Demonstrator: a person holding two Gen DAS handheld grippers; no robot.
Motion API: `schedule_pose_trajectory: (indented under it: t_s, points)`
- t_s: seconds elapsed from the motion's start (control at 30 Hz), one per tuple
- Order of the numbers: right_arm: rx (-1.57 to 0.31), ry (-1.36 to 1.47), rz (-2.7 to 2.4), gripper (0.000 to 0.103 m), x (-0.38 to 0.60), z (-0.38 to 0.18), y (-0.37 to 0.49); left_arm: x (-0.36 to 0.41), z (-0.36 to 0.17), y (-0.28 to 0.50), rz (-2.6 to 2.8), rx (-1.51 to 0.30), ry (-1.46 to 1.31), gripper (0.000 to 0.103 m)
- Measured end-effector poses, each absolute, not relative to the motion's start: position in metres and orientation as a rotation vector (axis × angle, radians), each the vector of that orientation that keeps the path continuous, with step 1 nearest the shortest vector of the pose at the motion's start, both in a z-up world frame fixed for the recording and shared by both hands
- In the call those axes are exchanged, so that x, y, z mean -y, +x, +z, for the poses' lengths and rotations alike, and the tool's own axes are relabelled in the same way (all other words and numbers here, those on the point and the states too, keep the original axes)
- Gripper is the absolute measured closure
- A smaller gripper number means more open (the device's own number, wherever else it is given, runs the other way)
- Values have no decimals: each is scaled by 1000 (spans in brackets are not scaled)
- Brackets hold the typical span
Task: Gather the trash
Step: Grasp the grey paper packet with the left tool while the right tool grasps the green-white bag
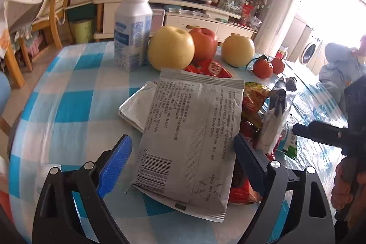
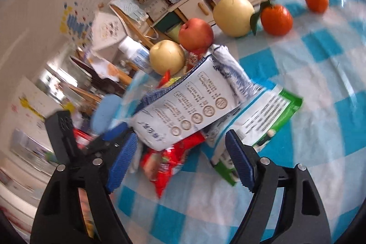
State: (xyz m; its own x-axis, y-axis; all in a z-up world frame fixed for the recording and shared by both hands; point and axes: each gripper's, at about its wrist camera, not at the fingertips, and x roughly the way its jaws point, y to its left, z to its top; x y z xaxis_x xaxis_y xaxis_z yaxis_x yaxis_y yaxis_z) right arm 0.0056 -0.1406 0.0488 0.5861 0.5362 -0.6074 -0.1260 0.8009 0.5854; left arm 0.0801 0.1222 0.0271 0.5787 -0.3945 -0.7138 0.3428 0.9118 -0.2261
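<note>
Nearest the left wrist camera, the left gripper [image 1: 183, 154] stands released, its ribbed blue fingers [image 1: 115, 166] spread either side of a flat grey foil sachet printed with a barcode [image 1: 194, 129], neither pad pressing on it. That sachet tops the heap of trash, which serves as landmark for all that follows; the heap sits on the blue-and-white checked desk [image 1: 68, 93]. Under the sachet lie a folded silver foil packet [image 1: 137, 106] and red crinkled snack wrappers [image 1: 242, 193]. On the heap's other flank, the right gripper [image 2: 180, 161] likewise stands released and wide, with a white printed pouch bearing round gold seals [image 2: 194, 111] and a green-edged wrapper [image 2: 270, 113] between and beyond its fingers, nothing clamped. Judgement: both tools bracket the heap from opposite sides, likely to gather the wrappers together or lift one, so the collecting has not yet taken hold. Beyond the heap stands produce, evidently kept apart as not rubbish: two yellow round pears [image 1: 171, 50], one red apple [image 1: 203, 42], two orange tangerines [image 2: 276, 20], and one white plastic bottle with a blue label [image 1: 132, 29]. Wrappers counted: at least five, the lower ones overlapping too much to tell exactly. No bin for the trash is visible on the desk.
</note>
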Motion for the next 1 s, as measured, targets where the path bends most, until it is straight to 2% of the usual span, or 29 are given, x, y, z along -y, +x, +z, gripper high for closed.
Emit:
schedule_pose_trajectory:
  t_s: [0.07,0.13,0.33,0.53,0.7,1.0]
  points:
    - [-867,404,366,21,133,51,5,-124,23,83,-431,-875,-91,14]
    - [-869,291,328,12,127,52,4,-122,23,84,-431,-875,-82,13]
    - [-928,142,311,7,126,36,18,-120,17,85,-437,-890,-79,9]
    - [-901,-63,286,6,117,25,25,-114,11,85,-428,-916,-32,9]
    - [-902,-96,290,4,119,17,37,-112,11,83,-405,-913,-15,10]
    - [-910,-100,322,4,121,13,48,-109,13,77,-352,-898,16,21]
